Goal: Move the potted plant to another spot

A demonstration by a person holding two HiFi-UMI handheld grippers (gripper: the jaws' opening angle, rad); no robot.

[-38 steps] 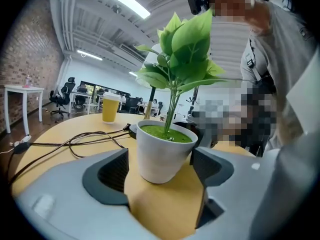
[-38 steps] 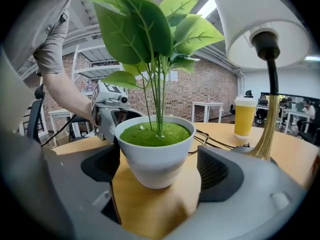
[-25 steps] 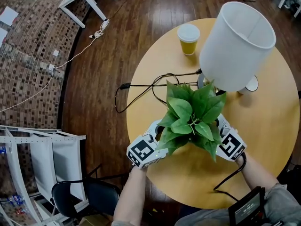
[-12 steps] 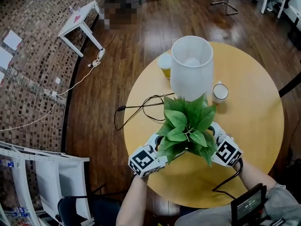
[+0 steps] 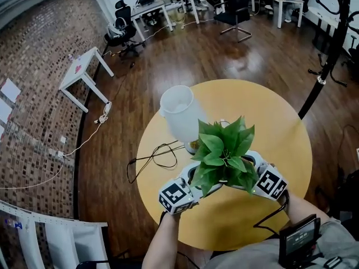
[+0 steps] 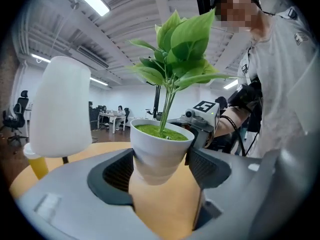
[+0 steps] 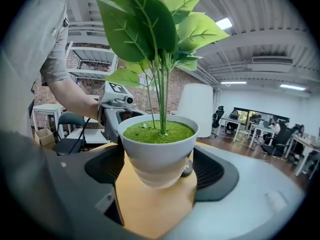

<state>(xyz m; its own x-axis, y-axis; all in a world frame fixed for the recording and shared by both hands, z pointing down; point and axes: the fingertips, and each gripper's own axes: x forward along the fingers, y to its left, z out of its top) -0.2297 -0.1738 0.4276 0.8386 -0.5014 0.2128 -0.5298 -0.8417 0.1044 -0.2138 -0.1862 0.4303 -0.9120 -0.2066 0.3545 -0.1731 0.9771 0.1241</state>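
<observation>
There were two grippers at work and one plant (image 5: 224, 150) between them. The left gripper (image 5: 192, 182) and the right gripper (image 5: 260, 174) came at the single white pot (image 6: 161, 149) from opposite sides. Each had its two jaws spread wide and pressed against the pot's lower, narrower part, one pad on either flank. The pot hung clear of the wood, its rounded bottom showing above the tabletop in both gripper views. It stood upright, a green fill in its top and a cluster of thin stems rising to the broad leaves.

One lamp (image 5: 178, 112) with a plain white shade stood on the one round table (image 5: 280, 122). The plant was held just beside the lamp, on the side nearer the person, and its leaves hid most of both grippers from above. One dark cable (image 5: 154, 158) looped loosely on the wood by the lamp's foot and ran off past the table edge. One yellow cup (image 6: 35, 166) showed low beside the lamp in the left gripper view; from above I could not find it, the shade being in the way.
</observation>
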